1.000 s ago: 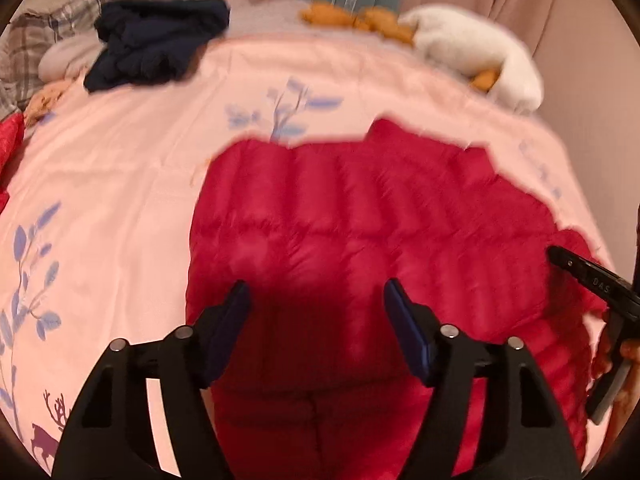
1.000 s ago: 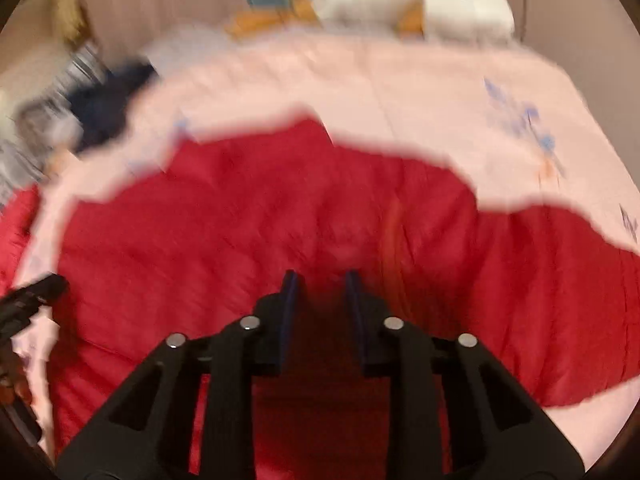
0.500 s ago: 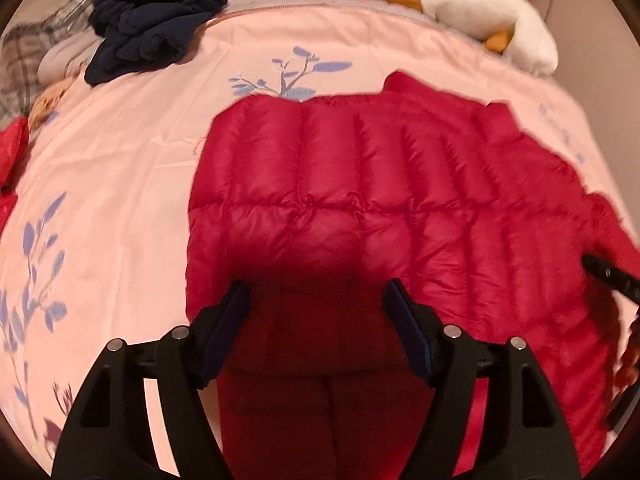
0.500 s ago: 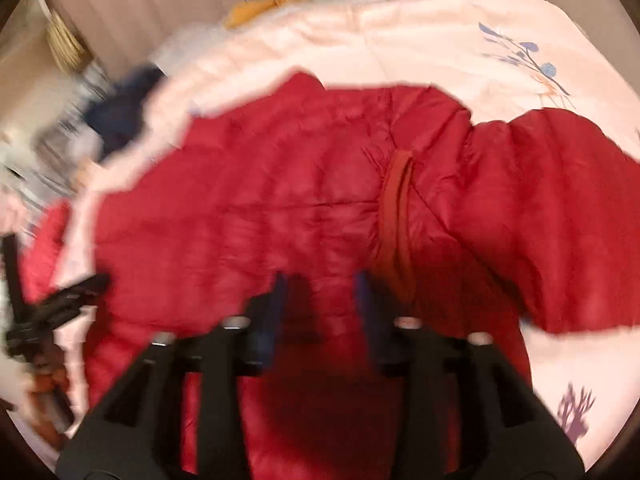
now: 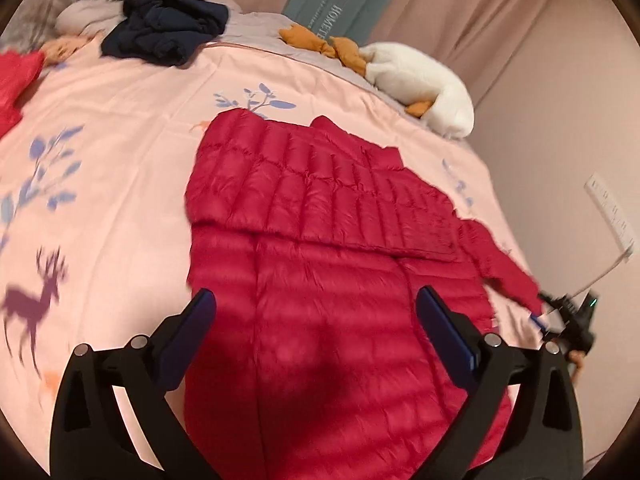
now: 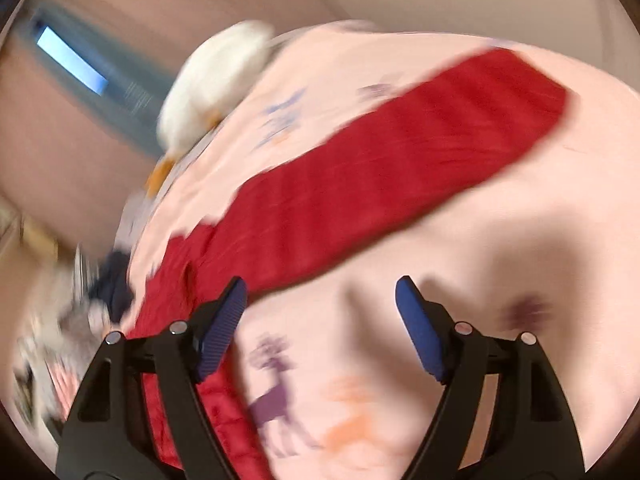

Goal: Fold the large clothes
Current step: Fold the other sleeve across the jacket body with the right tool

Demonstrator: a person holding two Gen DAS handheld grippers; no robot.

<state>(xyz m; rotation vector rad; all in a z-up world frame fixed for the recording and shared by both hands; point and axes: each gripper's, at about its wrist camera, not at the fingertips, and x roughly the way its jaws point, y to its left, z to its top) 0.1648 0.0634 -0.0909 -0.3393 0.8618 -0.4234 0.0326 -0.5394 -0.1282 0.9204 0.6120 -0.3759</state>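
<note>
**Red jacket spread on the bed, both grippers empty above it**

On the pink bedspread printed with blue sprigs and purple deer (image 5: 120,184), a red quilted down jacket (image 5: 320,280) lies flat, reaching from mid-bed to the near edge. One panel is folded across its far half, the fold edge running crosswise. A red sleeve (image 6: 400,160) trails off toward the right edge of the bed; in the right wrist view it stretches out long and straight over the bedspread, blurred.

Left gripper (image 5: 316,308): black arms, blue pads, hovering over the jacket's near half. Jaws have just been opening and stand wide apart; nothing between them, only red fabric below.

Right gripper (image 6: 320,300): over bare bedspread just beside the sleeve, view tilted and smeared. Jaws have just been opening and stand apart, nothing between them. In the left wrist view it shows small at the sleeve's end by the right edge, details too small to tell.

Far edge of bed: a crumpled dark navy garment (image 5: 168,36) at the far left corner, a white plush toy with orange parts (image 5: 416,76) toward the far right. Another red cloth (image 5: 16,80) at the left edge. Beige curtains (image 5: 500,8) behind.
</note>
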